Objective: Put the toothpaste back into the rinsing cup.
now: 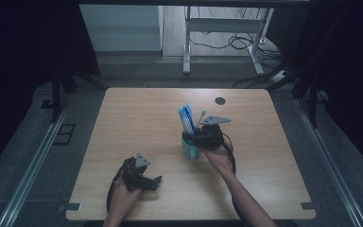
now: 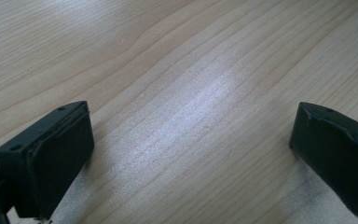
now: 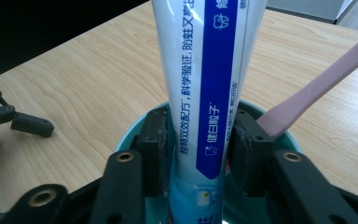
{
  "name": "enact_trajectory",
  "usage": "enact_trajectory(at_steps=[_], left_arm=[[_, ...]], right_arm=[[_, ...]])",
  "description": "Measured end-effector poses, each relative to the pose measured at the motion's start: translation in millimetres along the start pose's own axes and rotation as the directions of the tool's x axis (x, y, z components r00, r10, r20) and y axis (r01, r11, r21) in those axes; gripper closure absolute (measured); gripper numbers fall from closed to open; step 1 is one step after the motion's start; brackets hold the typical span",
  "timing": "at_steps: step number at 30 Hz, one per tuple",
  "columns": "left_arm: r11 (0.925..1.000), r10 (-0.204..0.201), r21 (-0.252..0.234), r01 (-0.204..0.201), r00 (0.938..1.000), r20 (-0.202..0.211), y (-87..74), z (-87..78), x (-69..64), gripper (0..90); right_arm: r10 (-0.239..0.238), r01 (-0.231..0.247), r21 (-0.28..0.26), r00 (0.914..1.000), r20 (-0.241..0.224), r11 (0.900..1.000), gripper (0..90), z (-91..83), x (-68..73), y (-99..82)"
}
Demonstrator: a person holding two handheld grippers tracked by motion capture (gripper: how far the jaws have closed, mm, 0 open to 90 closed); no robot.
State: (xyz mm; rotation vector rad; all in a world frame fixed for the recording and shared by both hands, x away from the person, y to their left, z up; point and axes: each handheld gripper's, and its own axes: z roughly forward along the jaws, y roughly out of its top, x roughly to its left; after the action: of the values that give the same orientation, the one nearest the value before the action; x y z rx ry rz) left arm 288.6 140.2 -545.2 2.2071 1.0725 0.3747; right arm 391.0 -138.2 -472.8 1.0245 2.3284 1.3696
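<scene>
- Your left gripper (image 1: 157,180): jaws wide apart, nothing btwn them, just bare table (image 2: 191,93).
- Your right gripper (image 3: 198,149): jaws astride toothpaste tube (image 3: 205,70), barely off it; tube upright in teal cup (image 1: 189,149), pink toothbrush (image 3: 326,79) right of fingers.

A: Count on the table (image 1: 137,113)?

B: One table, light wood. One teal cup (image 1: 189,147), just right of frame centre in the high view. One toothpaste tube (image 1: 186,118), white and blue, standing in it. One pink toothbrush (image 1: 201,117) in the same cup, leaning right.

A: Grippers?

B: Two. Left gripper (image 1: 157,180) lower left of centre, right gripper (image 3: 196,144) at the cup. Two black jaws each, so four jaws.

A: Hands?

B: Two, one per gripper, coming in from the bottom edge.

A: Anything else on the wood?

B: One dark round mark (image 1: 220,100), upper centre of the tabletop. Cannot tell what it is.
</scene>
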Motion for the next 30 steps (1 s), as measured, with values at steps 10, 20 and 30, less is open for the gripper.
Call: enact_trajectory(at_steps=[10,20,30], left_arm=[[1.0,0.0,0.0,0.0,1.0,0.0,0.0,0.0,0.0,0.0],[1.0,0.003,0.0,-0.003,1.0,0.0,0.0,0.0,0.2,0.0],[1.0,0.004,0.002,-0.004,1.0,-0.001,0.1,-0.2,0.2,0.0]], right_arm=[[-0.031,0.031,0.026,0.9995,0.009,0.9992,47.1,-3.4,2.2,3.4],[-0.036,0.036,0.036,0.9993,-0.006,0.9987,33.6,-10.7,4.2,11.1],[-0.1,0.099,0.099,0.995,0.006,0.9902,18.6,-13.6,12.5,16.2]])
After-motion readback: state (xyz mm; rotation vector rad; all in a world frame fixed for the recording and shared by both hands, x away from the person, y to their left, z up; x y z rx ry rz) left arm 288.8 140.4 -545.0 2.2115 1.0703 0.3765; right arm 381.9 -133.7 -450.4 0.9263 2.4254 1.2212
